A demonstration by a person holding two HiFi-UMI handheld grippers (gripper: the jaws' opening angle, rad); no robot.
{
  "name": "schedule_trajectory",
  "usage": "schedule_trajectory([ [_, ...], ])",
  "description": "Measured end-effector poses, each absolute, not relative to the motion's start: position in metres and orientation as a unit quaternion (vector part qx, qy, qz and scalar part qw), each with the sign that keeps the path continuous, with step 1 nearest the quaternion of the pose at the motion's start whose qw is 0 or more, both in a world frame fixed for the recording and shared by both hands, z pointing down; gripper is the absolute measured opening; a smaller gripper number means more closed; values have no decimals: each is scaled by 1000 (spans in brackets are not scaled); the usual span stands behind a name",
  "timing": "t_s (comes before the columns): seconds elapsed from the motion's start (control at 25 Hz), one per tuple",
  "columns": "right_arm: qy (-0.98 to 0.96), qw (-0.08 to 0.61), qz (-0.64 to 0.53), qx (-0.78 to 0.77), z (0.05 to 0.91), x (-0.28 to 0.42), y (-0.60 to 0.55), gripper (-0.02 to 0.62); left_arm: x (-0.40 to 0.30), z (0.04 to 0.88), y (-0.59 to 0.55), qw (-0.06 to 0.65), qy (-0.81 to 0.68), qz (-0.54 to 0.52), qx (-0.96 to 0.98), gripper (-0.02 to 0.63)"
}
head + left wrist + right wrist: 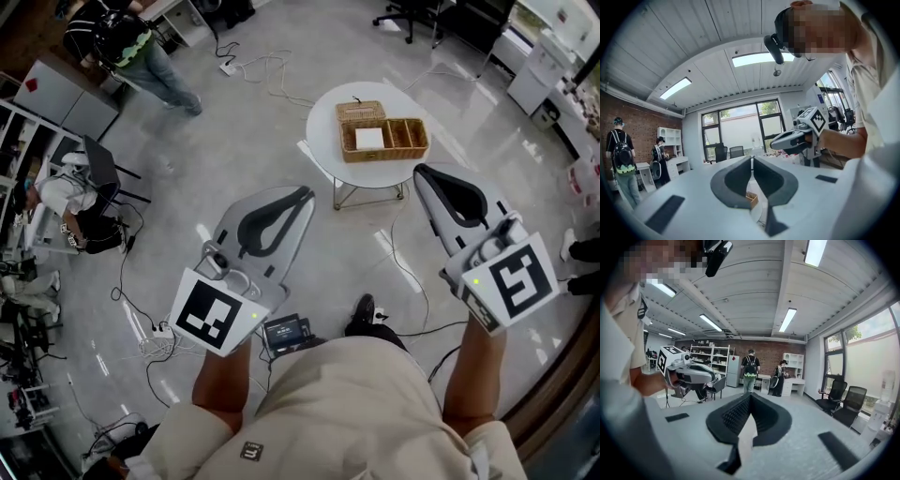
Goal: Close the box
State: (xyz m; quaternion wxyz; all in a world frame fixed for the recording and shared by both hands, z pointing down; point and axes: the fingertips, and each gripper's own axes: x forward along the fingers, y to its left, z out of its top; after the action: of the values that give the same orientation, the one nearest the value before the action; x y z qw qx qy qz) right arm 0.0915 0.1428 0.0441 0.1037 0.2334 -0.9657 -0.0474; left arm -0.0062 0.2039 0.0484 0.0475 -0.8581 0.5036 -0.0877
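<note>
Wicker box [384,138], lid [361,112] open, on round white surface [323,122], well ahead of left tool [305,194] and right tool [419,172], both closed, empty; likely light, stiff, rough-woven; take lid's free edge.

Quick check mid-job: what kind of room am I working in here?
Probably an open office or lab workspace: office chairs by tall windows, white shelving against a brick wall, strip lights overhead.

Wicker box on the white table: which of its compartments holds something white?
The widest compartment, at the wicker box's left end in the head view; the two narrow ones beside it show only wicker.
</note>
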Motion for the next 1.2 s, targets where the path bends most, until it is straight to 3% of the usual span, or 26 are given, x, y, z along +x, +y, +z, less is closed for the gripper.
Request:
schedule_trajectory([
  [0.64,-960,107,-46,255,44,130,82,-8,31,50,130,39,475,-82,-875,18],
  [0.96,-946,130,-52,293,53,120,49,-8,15,50,77,58,450,-34,-891,18],
  [1.2,-941,146,-45,303,55,90,5,-8,-20,56,21,34,442,-21,-896,18],
])
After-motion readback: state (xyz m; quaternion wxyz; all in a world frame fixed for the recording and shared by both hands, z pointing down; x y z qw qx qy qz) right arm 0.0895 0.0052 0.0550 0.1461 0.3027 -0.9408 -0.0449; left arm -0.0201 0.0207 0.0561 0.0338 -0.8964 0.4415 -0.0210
